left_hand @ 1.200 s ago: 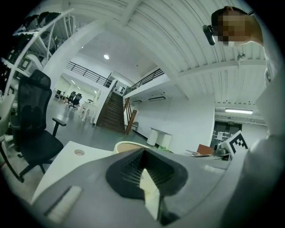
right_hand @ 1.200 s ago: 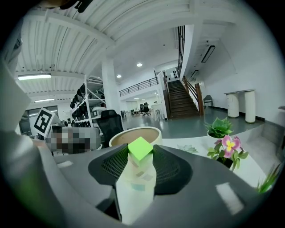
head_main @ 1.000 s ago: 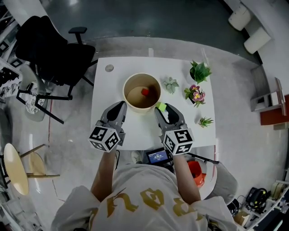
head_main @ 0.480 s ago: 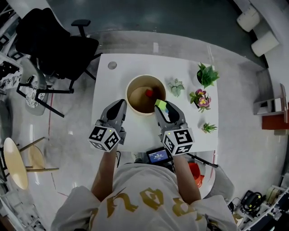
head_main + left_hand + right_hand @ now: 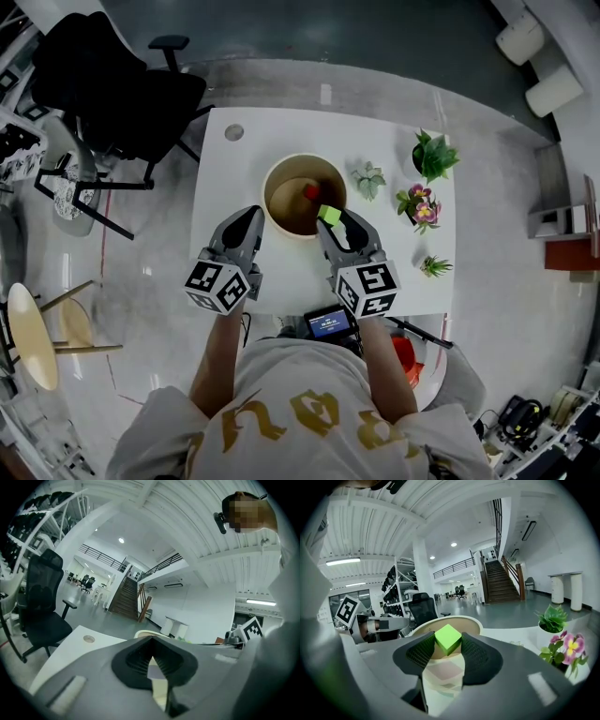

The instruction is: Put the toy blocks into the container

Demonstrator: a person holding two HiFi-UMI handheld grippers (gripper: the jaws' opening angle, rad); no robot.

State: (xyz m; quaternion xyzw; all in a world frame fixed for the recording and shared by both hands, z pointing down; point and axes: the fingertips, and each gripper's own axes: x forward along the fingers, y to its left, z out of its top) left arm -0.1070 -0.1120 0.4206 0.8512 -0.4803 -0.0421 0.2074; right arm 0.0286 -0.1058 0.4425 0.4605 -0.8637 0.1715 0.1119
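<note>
A round beige container [image 5: 274, 178] stands in the middle of the white table [image 5: 281, 272], with a red block [image 5: 311, 192] inside it. My right gripper [image 5: 330, 218] is shut on a green block [image 5: 328, 214] and holds it just above the container's near right rim. In the right gripper view the green block [image 5: 447, 639] sits pinched between the dark pads, with the container's rim [image 5: 454, 619] right behind it. My left gripper [image 5: 247, 223] hovers near the container's left side, shut and holding nothing. In the left gripper view its jaws [image 5: 152, 656] stand together.
Three small potted plants [image 5: 368, 178] [image 5: 434, 155] [image 5: 417, 206] and a fourth [image 5: 434, 266] line the table's right side. A round cable hole [image 5: 234, 132] marks the far left corner. A black office chair [image 5: 112, 94] stands on the floor at the left.
My right gripper has carried the green block a little to the left and forward, from beside the container to over its rim. The left gripper has hardly moved.
</note>
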